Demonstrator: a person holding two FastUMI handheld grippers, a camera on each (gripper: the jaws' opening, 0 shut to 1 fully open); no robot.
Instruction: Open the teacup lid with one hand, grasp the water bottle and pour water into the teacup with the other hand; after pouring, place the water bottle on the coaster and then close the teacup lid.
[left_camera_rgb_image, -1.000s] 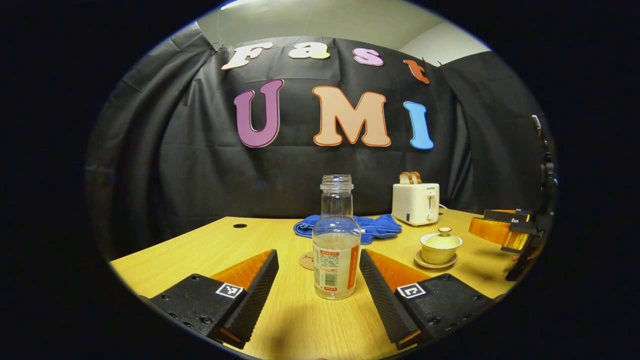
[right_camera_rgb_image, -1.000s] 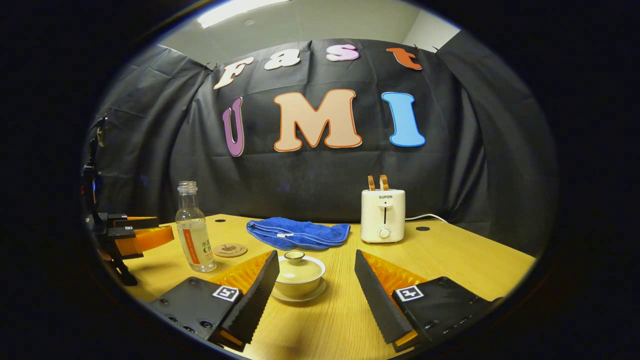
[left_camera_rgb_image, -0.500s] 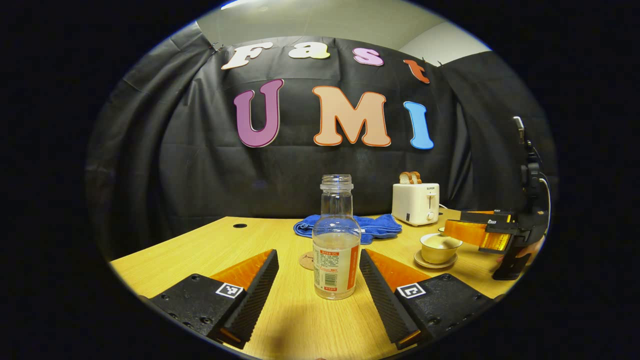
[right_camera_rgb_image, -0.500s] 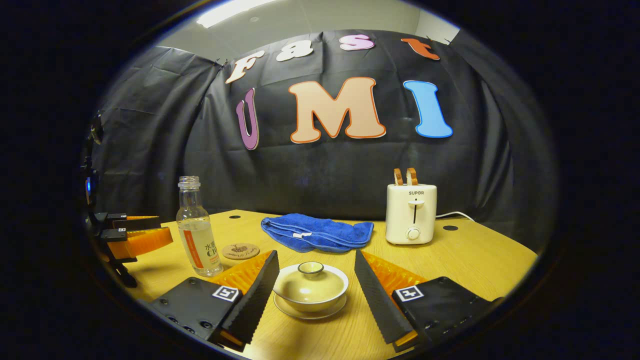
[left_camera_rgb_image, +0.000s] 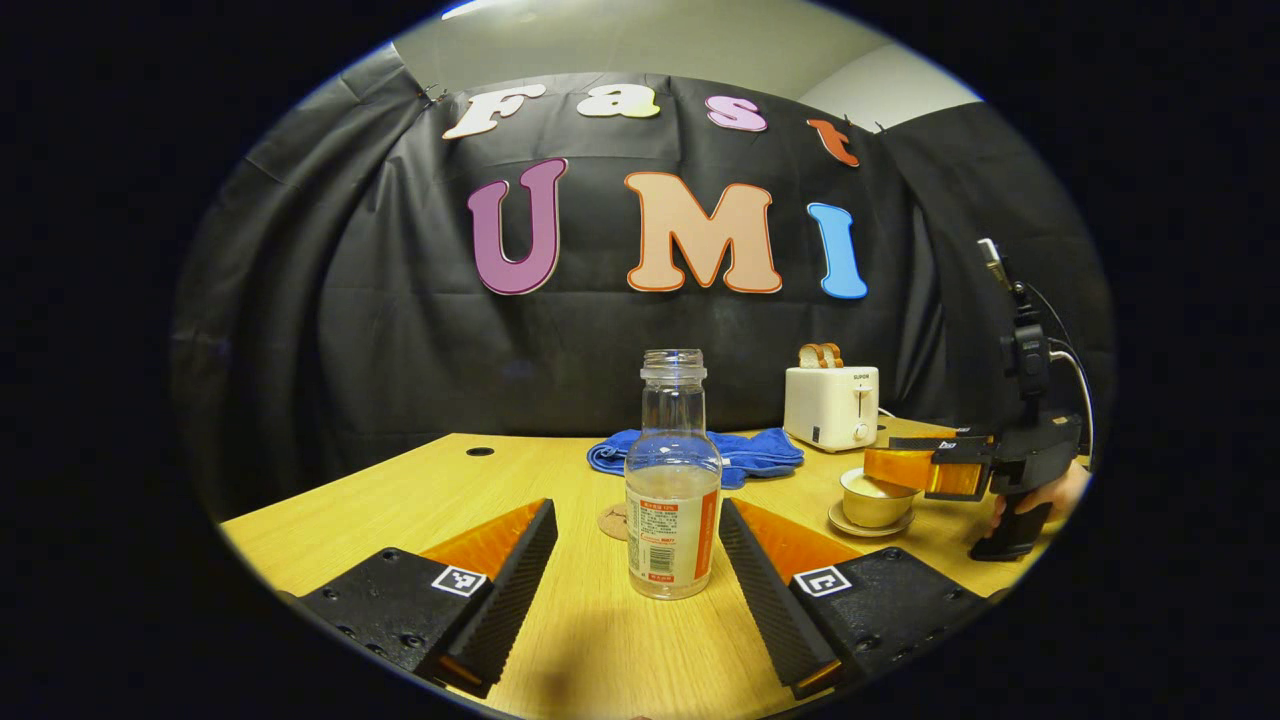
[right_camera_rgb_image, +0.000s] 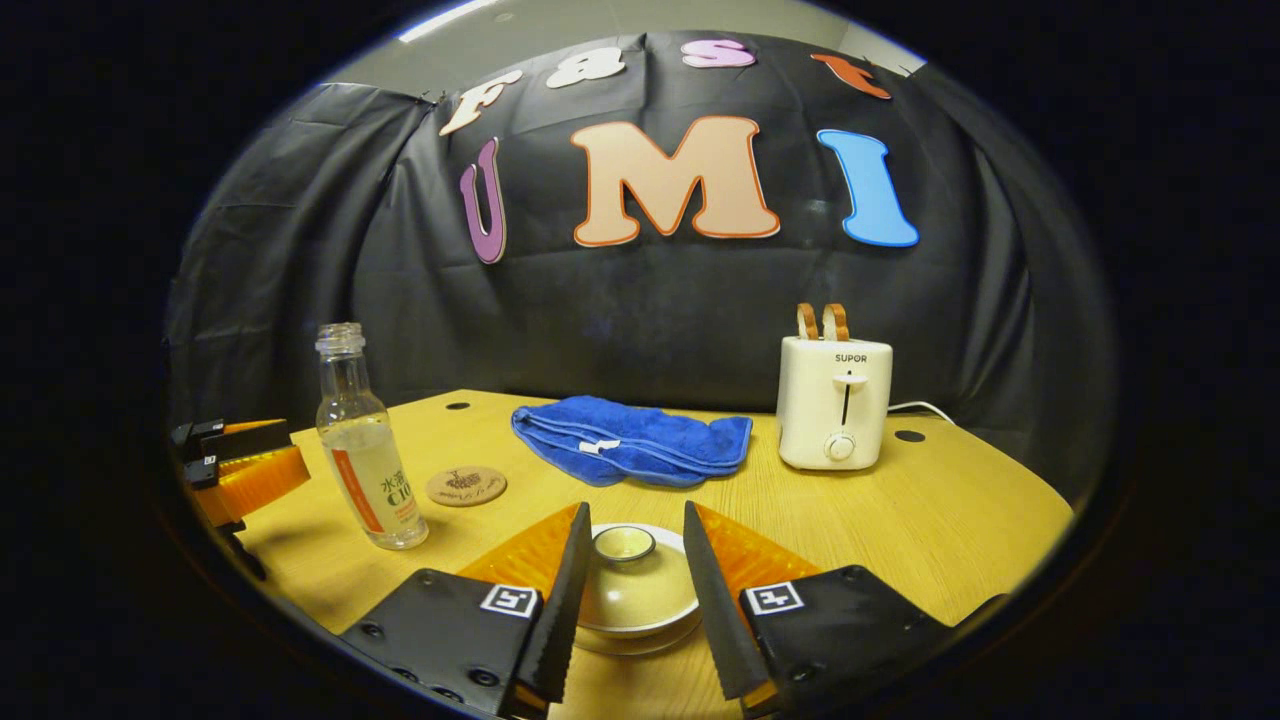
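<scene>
In the left gripper view the left tool (left_camera_rgb_image: 637, 560) gapes around the water bottle (left_camera_rgb_image: 672, 485) without touching it. In the right gripper view the right tool (right_camera_rgb_image: 632, 590), partly closed, brackets the teacup lid (right_camera_rgb_image: 634, 585), contact unclear; the coaster (right_camera_rgb_image: 466, 486) lies at ten o'clock.

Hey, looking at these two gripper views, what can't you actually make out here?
- Teacup lid sides, right gripper view: the right gripper fingers flank it, so contact is unclear.
- Saucer, same view: mostly hidden under the cup and fingers.
- Coaster, left gripper view: the water bottle covers most of it.
- Coaster emblem, right gripper view: too small.
- Toaster cord end: cut off behind the toaster.
</scene>
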